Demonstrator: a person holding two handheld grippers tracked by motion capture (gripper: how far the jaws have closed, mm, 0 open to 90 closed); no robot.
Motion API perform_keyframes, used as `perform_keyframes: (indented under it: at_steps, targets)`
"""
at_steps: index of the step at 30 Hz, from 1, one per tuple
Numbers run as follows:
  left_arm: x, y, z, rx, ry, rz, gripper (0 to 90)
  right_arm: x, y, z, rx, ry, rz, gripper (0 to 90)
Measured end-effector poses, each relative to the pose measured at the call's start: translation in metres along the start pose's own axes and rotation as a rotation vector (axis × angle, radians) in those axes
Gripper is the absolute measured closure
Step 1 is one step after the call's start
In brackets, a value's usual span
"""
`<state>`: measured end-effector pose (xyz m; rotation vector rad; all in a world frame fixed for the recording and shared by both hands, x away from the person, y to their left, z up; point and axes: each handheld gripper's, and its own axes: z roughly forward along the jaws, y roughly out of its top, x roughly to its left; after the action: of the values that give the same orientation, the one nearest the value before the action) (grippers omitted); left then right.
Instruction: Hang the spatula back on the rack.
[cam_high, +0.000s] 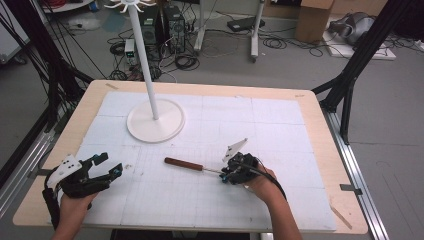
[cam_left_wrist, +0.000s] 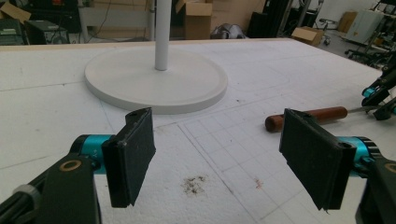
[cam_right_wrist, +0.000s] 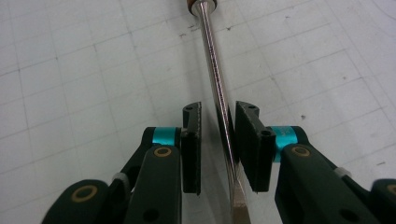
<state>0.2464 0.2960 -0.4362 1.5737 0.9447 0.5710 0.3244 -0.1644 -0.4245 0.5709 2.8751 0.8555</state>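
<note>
Steel screwdriver shaft (cam_right_wrist: 219, 88) between right gripper's (cam_right_wrist: 218, 144) narrowed, not-yet-pressing jaws; left gripper (cam_left_wrist: 219, 158) wide, empty.

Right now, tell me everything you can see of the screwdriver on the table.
The screwdriver lies flat on the white gridded mat, in front of the white stand's round base. It has a reddish-brown, wooden-looking handle with a rounded end, a collar, and a shiny metal shaft ending in a flat blade tip. The handle points toward the left gripper's side. The shaft runs between the jaws of the right gripper, lying against one pad, a gap at the other.
</note>
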Motion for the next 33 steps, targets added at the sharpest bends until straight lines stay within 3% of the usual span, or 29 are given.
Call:
perform_keyframes:
  at_steps: [7, 13, 14, 26, 33]
  targets:
    - [0.0, 0.0, 0.0, 0.002, 0.001, -0.003, 27.0, -0.003, -0.001, 0.0, -0.009, 0.006, 0.008, 79.0]
    - [0.0, 0.0, 0.0, 0.002, -0.001, -0.003, 27.0, 0.001, -0.001, 0.0, -0.007, -0.006, -0.023, 83.8]
    - [0.0, 0.0, 0.0, 0.002, 0.001, -0.003, 27.1, 0.001, -0.001, 0.0, -0.01, -0.005, 0.009, 84.0]
    - [0.001, -0.001, -0.001, 0.0, 0.008, -0.011, 27.1, 0.0, -0.002, -0.002, -0.034, 0.004, 0.047, 84.4]
    - [-0.001, -0.001, -0.002, 0.003, 0.019, -0.012, 27.4, 0.002, -0.001, -0.014, -0.112, -0.031, 0.08, 84.5]
